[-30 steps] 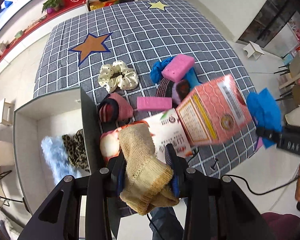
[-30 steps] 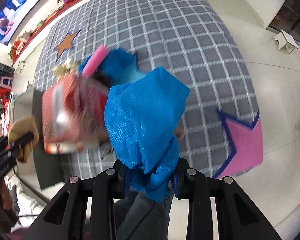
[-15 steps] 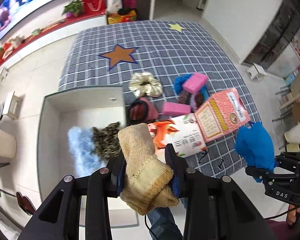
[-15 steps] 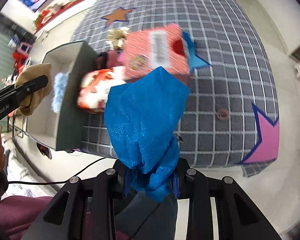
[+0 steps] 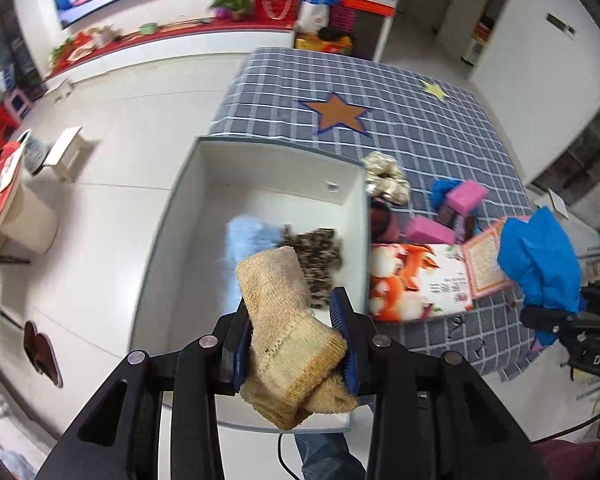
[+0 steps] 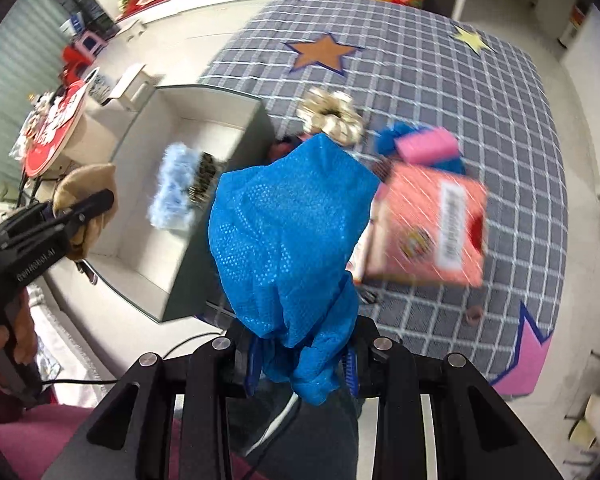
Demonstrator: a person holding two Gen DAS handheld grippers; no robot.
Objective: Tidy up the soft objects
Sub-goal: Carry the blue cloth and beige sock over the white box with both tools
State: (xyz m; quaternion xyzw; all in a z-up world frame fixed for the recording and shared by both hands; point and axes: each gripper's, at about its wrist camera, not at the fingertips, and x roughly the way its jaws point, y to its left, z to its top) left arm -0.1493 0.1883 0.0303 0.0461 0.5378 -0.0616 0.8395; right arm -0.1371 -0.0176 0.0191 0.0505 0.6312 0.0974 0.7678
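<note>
My left gripper [image 5: 292,340] is shut on a beige knitted sock [image 5: 288,328] and holds it above the near end of the white open box [image 5: 180,216]. The box holds a light blue fluffy item [image 5: 244,236] and a leopard-print cloth [image 5: 316,252]. My right gripper [image 6: 300,364] is shut on a blue sequined cloth [image 6: 288,240], held high over the mat's near edge, right of the box [image 6: 204,120]. The left gripper with the sock [image 6: 88,196] shows at the left of the right wrist view. The blue cloth [image 5: 540,260] shows at the right of the left wrist view.
On the grey checked mat [image 5: 400,120] lie a cream scrunchie [image 5: 384,178], pink sponges [image 5: 466,196], a blue cloth [image 5: 440,194], a dark red item [image 5: 384,220] and two cardboard packets [image 5: 420,280]. A pink packet [image 6: 432,224] lies right of my blue cloth. White floor and stools lie left.
Both grippers have swung left toward the box. The left one with the sock now hangs over the box's near end. The right one keeps hold of the blue cloth.
</note>
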